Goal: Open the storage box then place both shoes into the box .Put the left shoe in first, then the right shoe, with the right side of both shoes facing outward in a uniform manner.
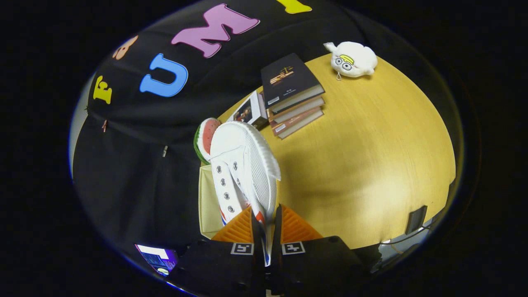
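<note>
White canvas makes up the shoe [243, 173] that the tongs [266, 225] hold: the two fingers are drawn narrow and press on its heel end from both sides, so the shoe sticks out ahead of them, toe pointing away. It is turned on its side, the ribbed rubber sole facing the yellow worktop [371, 165] and the row of metal eyelets facing the black cloth wall. A red and blue stripe shows near the heel, right by the fingers. Under the shoe, on the wall side, lies a pale cream storage box [208, 202], its flat fabric wall just beside the fingers. Beyond the toe sits a watermelon-slice toy [204, 138], touching or nearly touching the shoe. Farther on, a stack of books [295, 97] rests on the wood-grain worktop, with a smaller box [249, 111] next to it. A soft white plush toy [354, 60] lies well apart, near the far rim.
</note>
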`<state>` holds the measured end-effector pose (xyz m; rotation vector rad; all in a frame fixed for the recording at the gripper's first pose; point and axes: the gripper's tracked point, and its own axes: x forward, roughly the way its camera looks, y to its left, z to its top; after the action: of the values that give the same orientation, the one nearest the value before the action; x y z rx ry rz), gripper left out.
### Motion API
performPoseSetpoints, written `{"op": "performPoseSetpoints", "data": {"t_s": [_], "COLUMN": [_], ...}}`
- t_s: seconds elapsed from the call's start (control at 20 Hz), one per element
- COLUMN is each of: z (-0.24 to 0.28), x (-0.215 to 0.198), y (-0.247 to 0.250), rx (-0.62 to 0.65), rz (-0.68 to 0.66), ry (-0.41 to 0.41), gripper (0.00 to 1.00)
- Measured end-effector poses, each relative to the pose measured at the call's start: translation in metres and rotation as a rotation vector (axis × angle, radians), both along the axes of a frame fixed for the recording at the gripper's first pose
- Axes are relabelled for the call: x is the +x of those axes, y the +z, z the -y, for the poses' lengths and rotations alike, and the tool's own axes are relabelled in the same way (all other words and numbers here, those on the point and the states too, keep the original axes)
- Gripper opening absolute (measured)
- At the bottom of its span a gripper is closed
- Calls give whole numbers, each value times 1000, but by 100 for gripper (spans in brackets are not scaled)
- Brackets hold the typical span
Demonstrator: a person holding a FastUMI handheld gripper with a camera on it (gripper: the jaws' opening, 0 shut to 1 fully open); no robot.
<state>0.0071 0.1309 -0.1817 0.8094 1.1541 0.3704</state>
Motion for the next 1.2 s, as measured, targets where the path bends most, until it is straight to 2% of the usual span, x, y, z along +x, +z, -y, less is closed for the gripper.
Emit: {"op": "performPoseSetpoints", "data": {"t_s": [0.2, 0.55, 0.85, 1.05, 1.1, 1.2], "z": [-57, -118, -142, -145, -148, -157], "x": [2, -2, -13, -8, -7, -2], "y": [21, -6, -39, -48, -46, -31], "rx": [11, -33, -76, -97, -81, -13], "rz": [-5, -127, -202, -200, -195, -187], "ry": [57, 57, 89, 92, 93, 86], "gripper": [10, 10, 10, 14, 18, 38]}}
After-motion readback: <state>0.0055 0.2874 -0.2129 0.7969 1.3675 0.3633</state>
